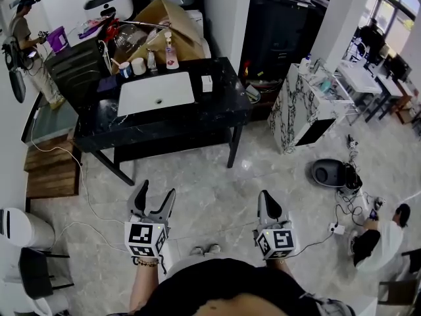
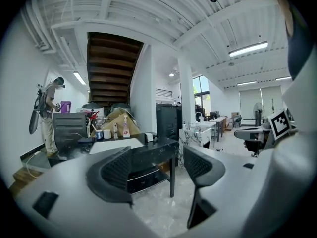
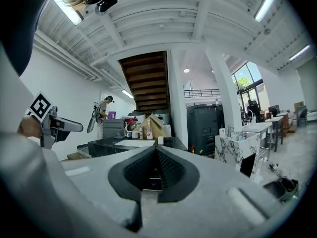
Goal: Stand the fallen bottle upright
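A white rectangular board [image 1: 156, 92] lies on the black stone surface [image 1: 220, 114], with a small white box [image 1: 206, 83] just right of it. Behind the board stand a white cup [image 1: 138, 66] and a pink plastic spray bottle [image 1: 171, 52], and a brown cardboard carton [image 1: 161, 15] sits behind them. A white marbled cabinet [image 1: 296, 110] stands right of the surface. Before the surface, over the floor, hang the left gripper [image 1: 156, 189] and the right gripper [image 1: 265, 196], apart.

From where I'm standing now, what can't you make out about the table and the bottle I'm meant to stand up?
- Fallen bottle: none can be picked out; the things at the back of the black table are too small in all three views.
- Pink bottle: label too small to read in any view.
- Table's legs: hidden by the right gripper in its own view, partly by the left gripper in its view.
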Demonstrator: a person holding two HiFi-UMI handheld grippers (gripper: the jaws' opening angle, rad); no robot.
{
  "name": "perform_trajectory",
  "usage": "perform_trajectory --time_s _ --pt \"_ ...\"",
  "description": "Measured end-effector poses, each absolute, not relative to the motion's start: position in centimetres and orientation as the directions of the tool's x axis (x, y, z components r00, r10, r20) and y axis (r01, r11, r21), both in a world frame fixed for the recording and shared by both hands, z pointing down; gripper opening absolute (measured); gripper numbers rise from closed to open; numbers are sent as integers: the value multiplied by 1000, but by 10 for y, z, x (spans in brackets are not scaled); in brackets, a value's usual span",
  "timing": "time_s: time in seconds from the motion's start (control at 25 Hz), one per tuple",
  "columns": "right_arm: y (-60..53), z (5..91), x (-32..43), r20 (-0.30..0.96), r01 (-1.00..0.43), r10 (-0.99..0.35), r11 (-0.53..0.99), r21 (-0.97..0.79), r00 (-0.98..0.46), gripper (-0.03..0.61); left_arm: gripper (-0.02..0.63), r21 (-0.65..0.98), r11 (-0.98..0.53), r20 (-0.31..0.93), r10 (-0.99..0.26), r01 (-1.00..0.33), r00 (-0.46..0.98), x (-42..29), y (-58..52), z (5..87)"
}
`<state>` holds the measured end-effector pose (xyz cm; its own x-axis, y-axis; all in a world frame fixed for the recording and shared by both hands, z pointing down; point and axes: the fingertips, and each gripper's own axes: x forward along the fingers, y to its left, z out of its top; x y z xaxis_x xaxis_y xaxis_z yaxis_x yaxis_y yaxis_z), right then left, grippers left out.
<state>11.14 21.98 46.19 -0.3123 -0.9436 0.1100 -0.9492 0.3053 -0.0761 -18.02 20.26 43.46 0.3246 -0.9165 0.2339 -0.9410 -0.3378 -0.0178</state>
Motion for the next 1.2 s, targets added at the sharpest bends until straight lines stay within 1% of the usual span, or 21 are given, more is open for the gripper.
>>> perform_trajectory --time_s 0.04,0.12,0.28,0.44,0.8,0.92,1.04,1.2 --pt "218 462 112 110 -947 -942 311 -76 -318 3 324 -15 -336 243 -915 -942 322 -178 201 437" --pt "214 463 114 110 -944 -938 322 -77 -329 3 367 -13 -319 261 -916 -948 305 -176 200 443" --pt "208 465 117 105 -935 -930 346 -72 -352 3 416 -17 -275 271 -927 -961 260 -174 198 452" --pt "203 473 128 115 -937 -930 342 -73 -349 3 436 26 -280 299 -914 -960 275 -167 193 465" --pt "192 487 136 148 -934 -922 350 -75 -358 3 445 38 -316 346 -886 -948 309 -153 181 480" --pt "183 488 135 157 -934 -922 344 -90 -355 4 453 40 -332 345 -881 -943 325 -147 165 483" --pt "166 494 136 171 -937 -922 336 -99 -348 4 454 28 -364 378 -858 -931 347 -138 143 491" --pt "128 494 133 150 -940 -929 326 -97 -338 4 454 20 -410 407 -829 -912 382 -129 104 498"
